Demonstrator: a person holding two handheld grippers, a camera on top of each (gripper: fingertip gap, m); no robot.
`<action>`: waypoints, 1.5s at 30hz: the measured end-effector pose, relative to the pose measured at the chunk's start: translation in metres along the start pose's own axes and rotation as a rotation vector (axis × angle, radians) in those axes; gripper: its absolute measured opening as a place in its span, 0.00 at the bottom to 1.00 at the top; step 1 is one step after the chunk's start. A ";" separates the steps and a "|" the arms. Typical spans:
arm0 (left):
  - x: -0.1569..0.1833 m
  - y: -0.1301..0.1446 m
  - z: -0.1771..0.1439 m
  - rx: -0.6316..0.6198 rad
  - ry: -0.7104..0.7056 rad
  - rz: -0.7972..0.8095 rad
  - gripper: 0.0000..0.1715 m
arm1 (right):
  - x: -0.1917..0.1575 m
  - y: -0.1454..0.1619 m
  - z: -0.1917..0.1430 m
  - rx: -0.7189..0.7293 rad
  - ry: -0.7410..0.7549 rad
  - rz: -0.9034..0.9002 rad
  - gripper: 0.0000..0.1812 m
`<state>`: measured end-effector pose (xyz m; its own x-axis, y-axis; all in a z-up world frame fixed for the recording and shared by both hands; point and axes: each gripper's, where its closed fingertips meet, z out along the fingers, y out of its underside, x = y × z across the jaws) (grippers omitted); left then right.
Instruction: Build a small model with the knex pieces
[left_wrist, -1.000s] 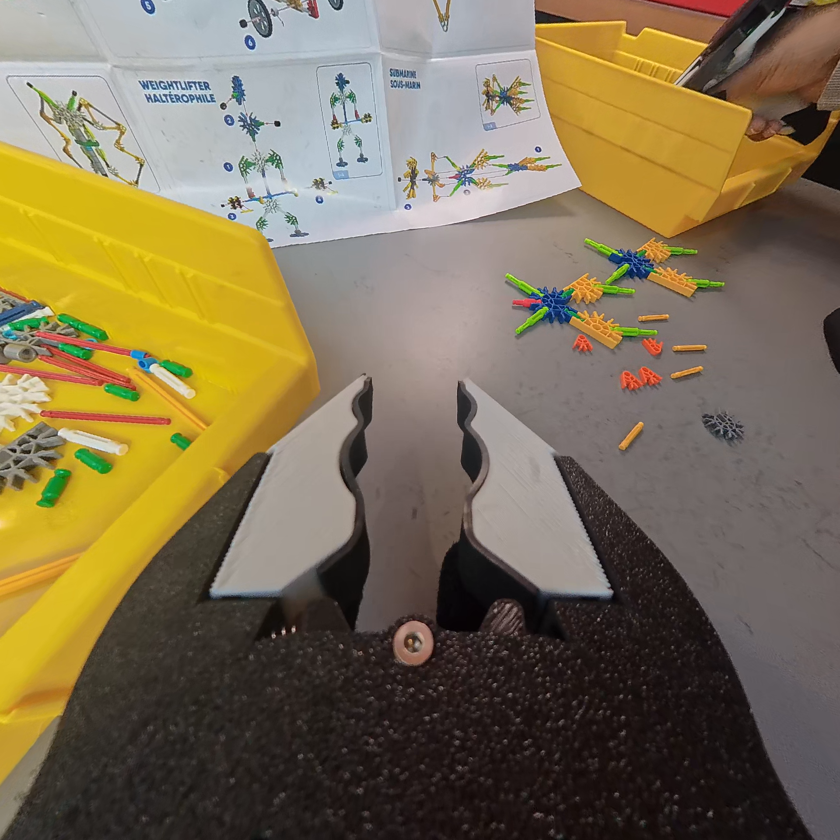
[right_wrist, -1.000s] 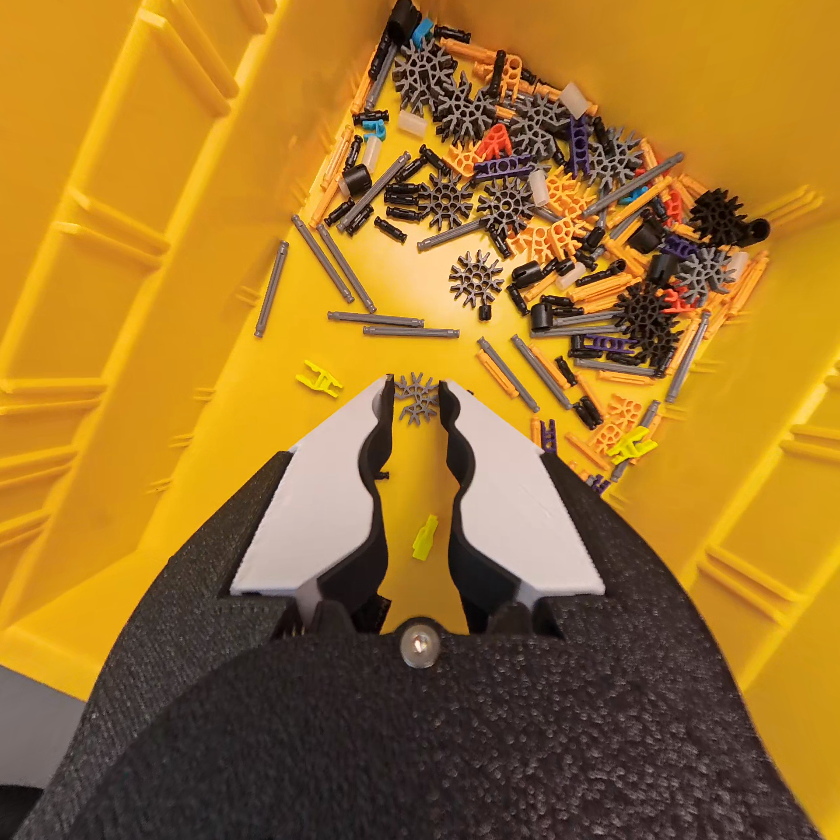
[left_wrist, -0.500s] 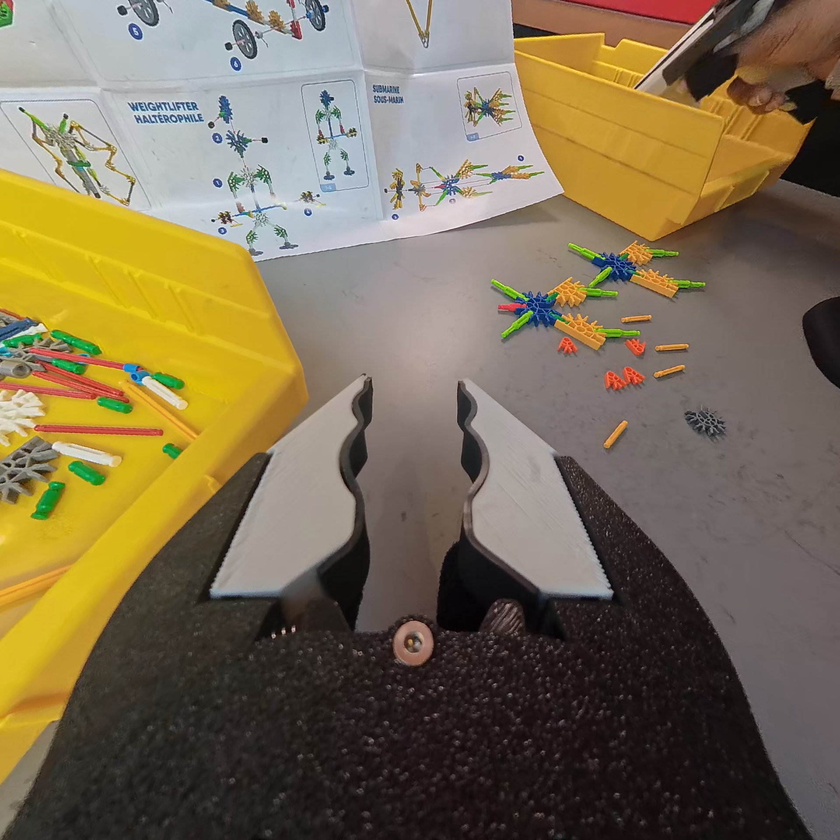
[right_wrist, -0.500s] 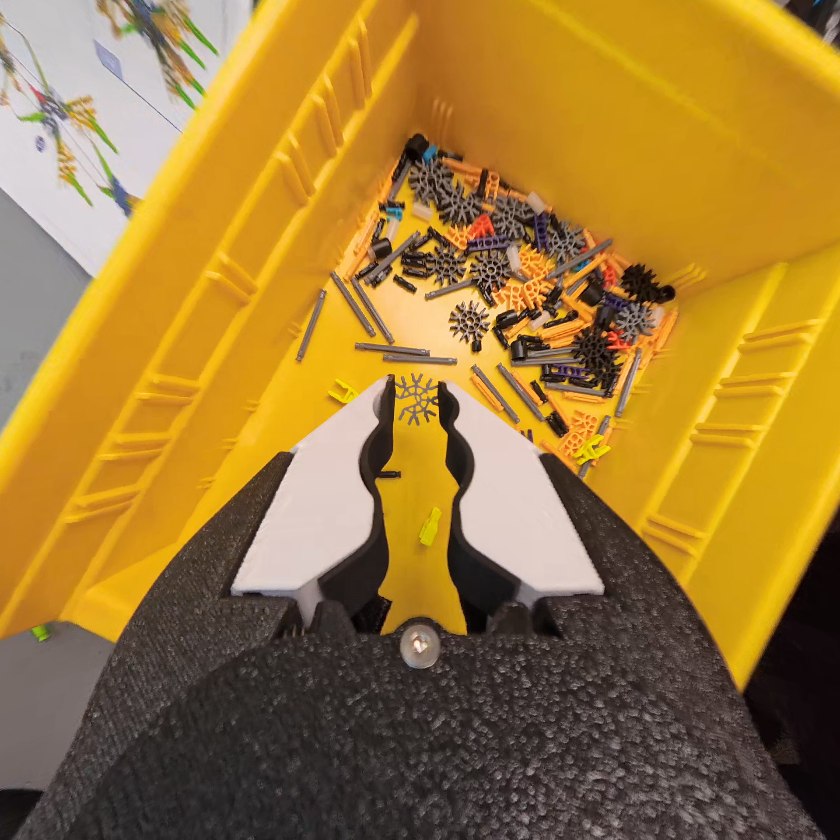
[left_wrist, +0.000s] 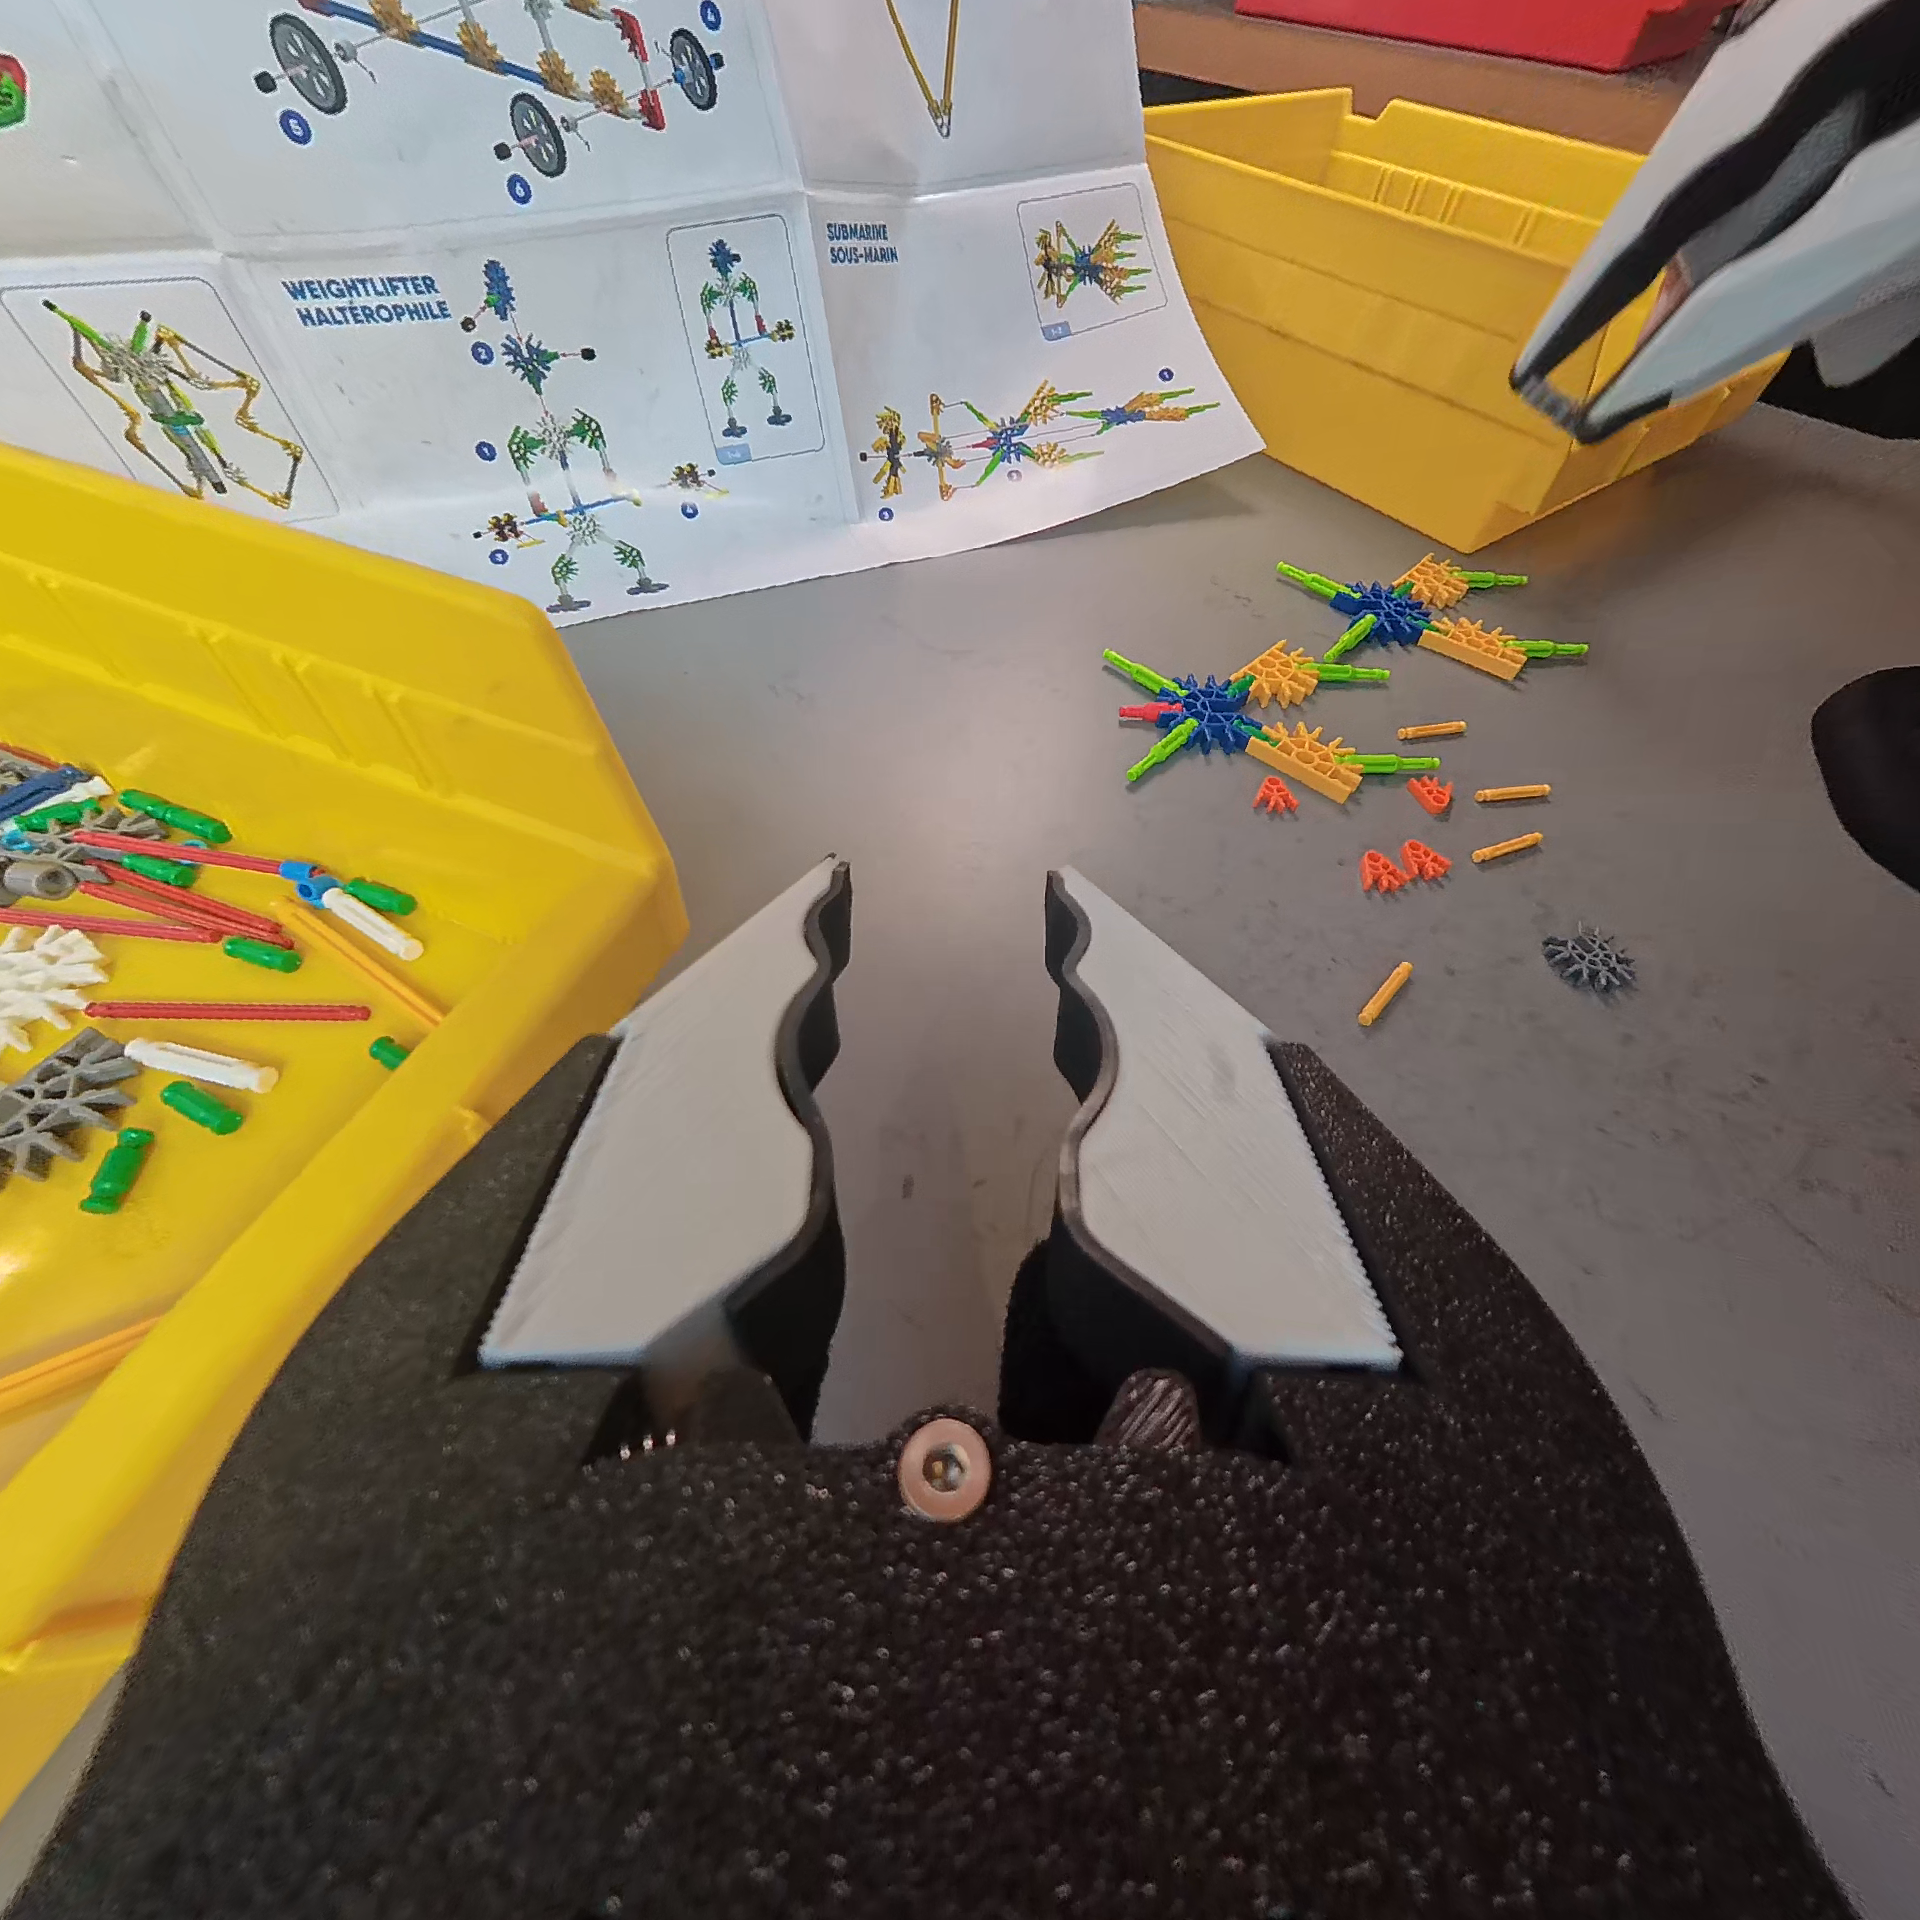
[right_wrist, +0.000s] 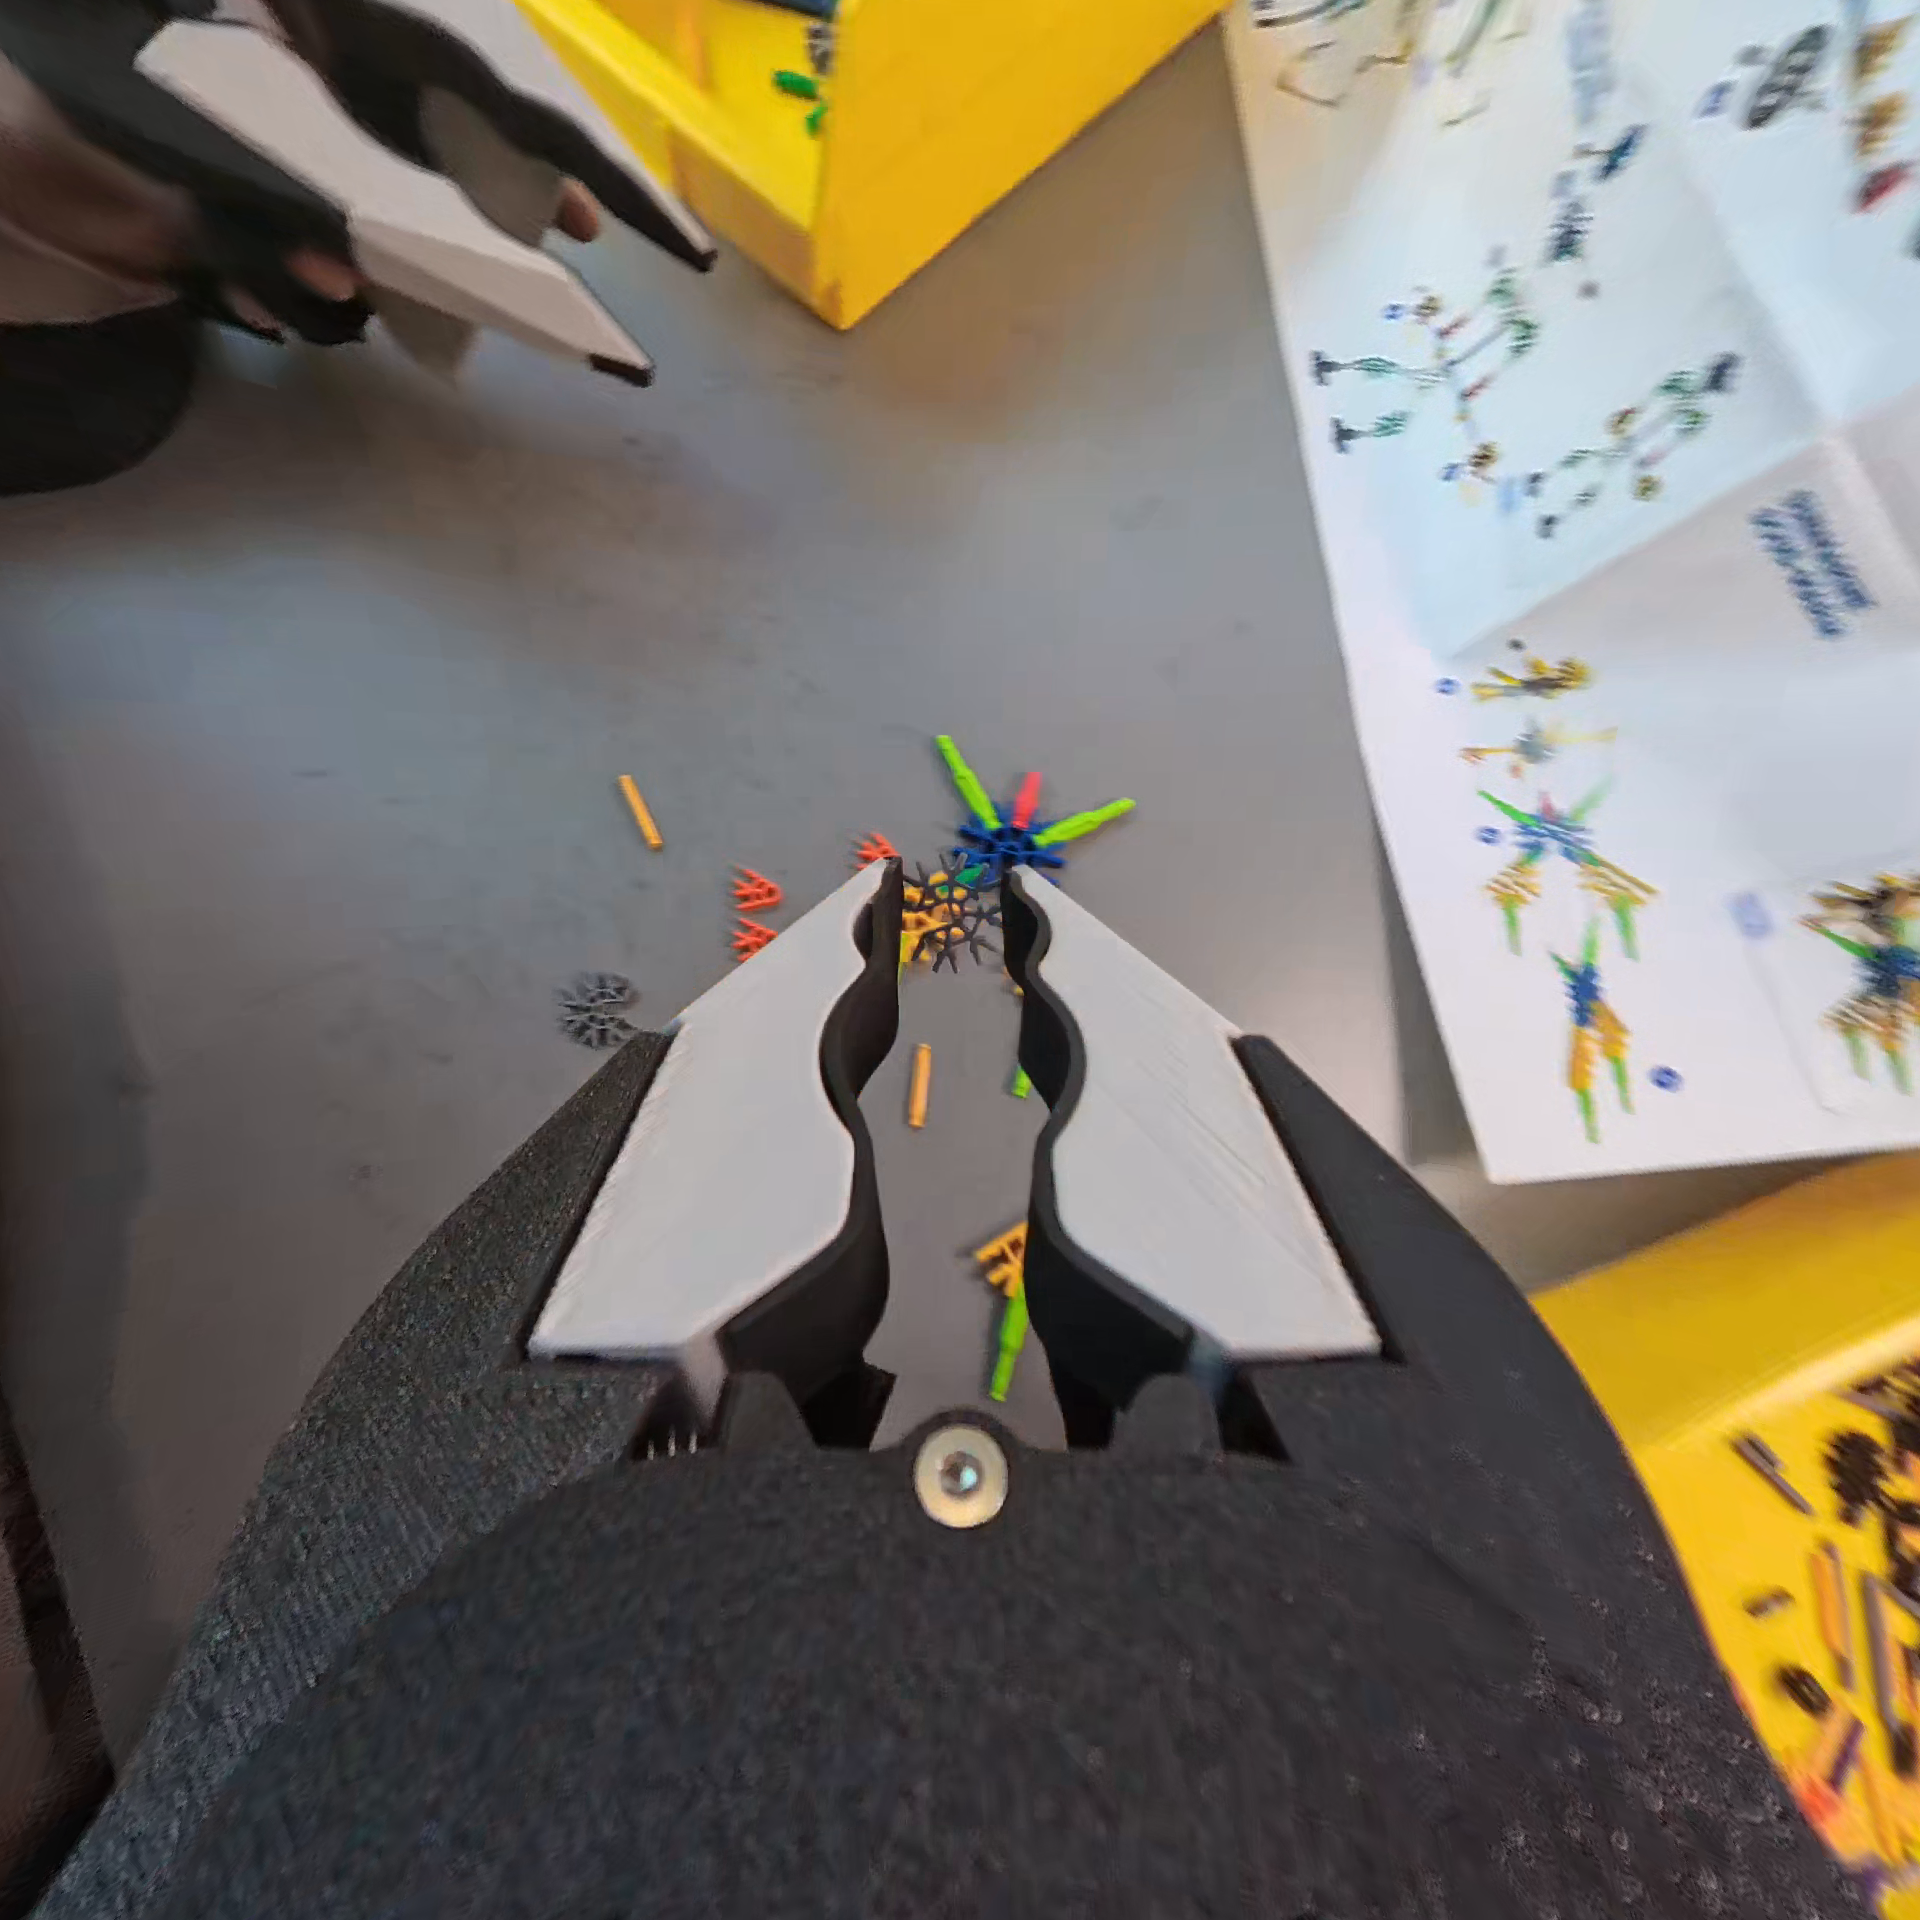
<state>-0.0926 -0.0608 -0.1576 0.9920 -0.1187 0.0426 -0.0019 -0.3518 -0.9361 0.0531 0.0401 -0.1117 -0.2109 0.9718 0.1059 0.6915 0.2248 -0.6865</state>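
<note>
R tool (right_wrist: 951, 894) pinching dark snowflake connector (right_wrist: 954, 925) by rim, light, stiff, snaggy; L tool (left_wrist: 943, 883) agape, empty, over bench (left_wrist: 935, 727).

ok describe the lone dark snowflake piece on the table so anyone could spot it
On the grey table, look right of the open left gripper, past the orange rods. The dark snowflake piece lies flat, apart, the only grey wheel-shaped part there; the rest are orange, green or blue.

Black foam-textured body (left_wrist: 935, 1662), grey wavy black-lined jaws, one silver screw (left_wrist: 943, 1467).
</note>
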 end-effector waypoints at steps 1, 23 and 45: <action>0.000 0.000 0.000 -0.001 -0.002 0.005 0.22 | -0.017 0.002 0.012 -0.005 -0.050 -0.019 0.09; 0.008 0.006 0.003 -0.050 0.005 0.069 0.22 | -0.125 -0.016 0.104 0.041 -0.283 -0.204 0.12; 0.023 0.019 0.011 -0.100 0.032 0.197 0.20 | -0.005 0.014 0.051 0.311 0.026 -0.010 0.14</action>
<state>-0.0685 -0.0602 -0.1783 0.9667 -0.2234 -0.1248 -0.2093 -0.4095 -0.8880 0.0288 0.0344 -0.1590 -0.1963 0.9720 0.1290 0.4438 0.2054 -0.8723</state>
